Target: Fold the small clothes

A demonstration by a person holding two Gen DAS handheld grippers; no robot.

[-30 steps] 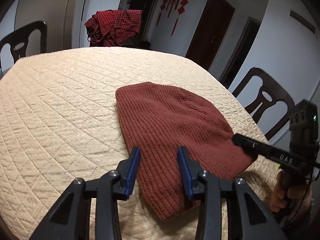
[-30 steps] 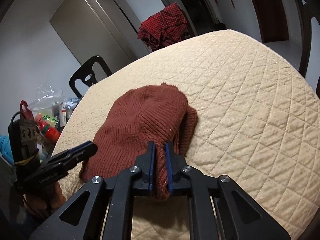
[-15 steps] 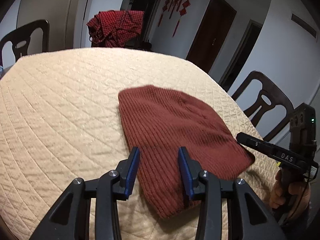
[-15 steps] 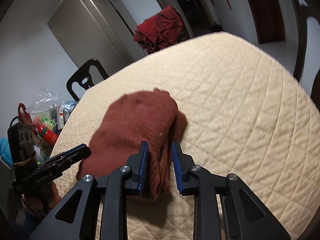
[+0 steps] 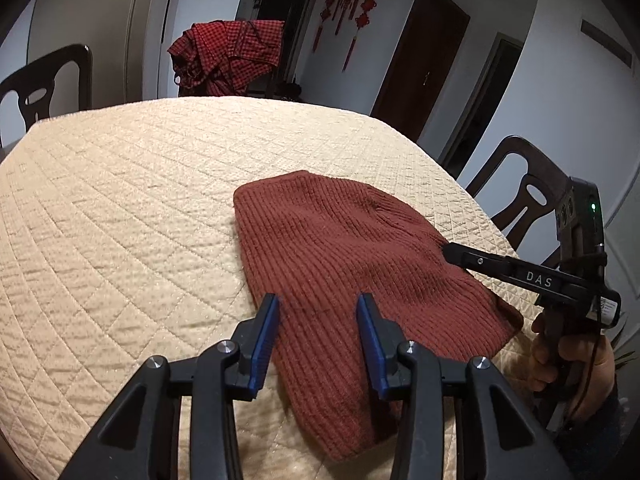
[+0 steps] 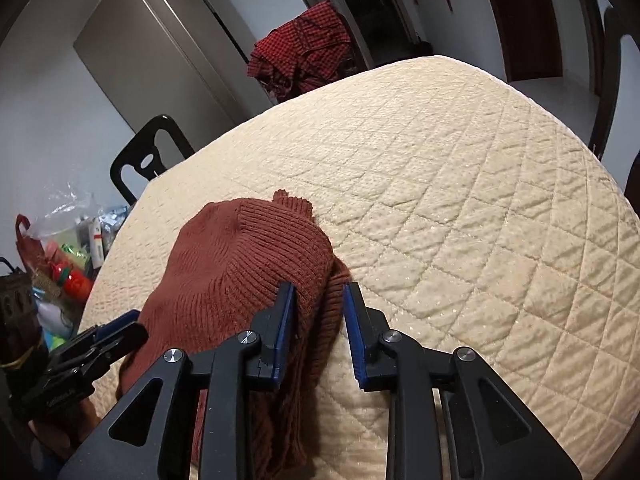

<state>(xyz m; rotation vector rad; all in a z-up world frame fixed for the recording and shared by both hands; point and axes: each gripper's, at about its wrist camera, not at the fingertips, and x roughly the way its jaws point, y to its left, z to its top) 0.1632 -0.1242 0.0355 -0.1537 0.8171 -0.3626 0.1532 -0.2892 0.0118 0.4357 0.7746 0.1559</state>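
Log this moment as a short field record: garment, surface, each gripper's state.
garment: rust-brown ribbed knit beanie, lying folded over on itself
surface: cream quilted table cover
left gripper: jaws open, over the beanie's near edge
right gripper: jaws open, straddling the beanie's doubled edge
background: red checked cloth draped behind the table

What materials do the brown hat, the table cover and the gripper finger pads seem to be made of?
Brown hat: ribbed knit, likely wool or acrylic yarn; matte, soft, showing vertical ribs and a fuzzy edge.
Table cover: beige quilted fabric with stitched diamond pattern and dimpled, slightly shiny surface, possibly cotton or polyester.
Left gripper finger pads: smooth blue, probably plastic or rubber, on matte black plastic-looking arms.
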